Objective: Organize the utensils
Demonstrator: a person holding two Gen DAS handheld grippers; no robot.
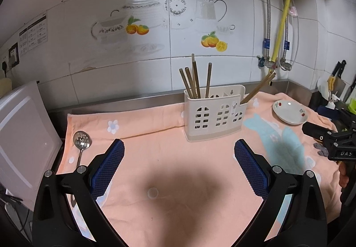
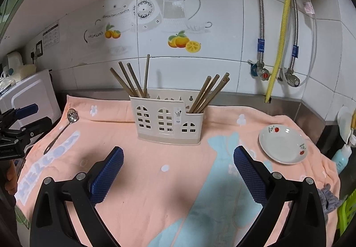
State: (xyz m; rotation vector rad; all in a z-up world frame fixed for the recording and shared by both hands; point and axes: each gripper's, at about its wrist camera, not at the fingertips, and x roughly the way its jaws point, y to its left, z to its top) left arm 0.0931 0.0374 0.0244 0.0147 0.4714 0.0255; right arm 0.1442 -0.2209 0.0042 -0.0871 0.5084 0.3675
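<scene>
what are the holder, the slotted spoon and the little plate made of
Holder: looks like moulded cream plastic, matte, with cut-out window holes. Slotted spoon: probably stainless steel, shiny with bright glints. Plate: seems glazed ceramic, glossy white with painted red flowers, though melamine can't be ruled out.

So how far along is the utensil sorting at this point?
Mostly done: two bunches of chopsticks already stand in the end compartments of the white utensil holder. Nothing is in hand; the left gripper and right gripper hover with jaws open and empty. Left: the slotted spoon lying on the peach towel.
</scene>
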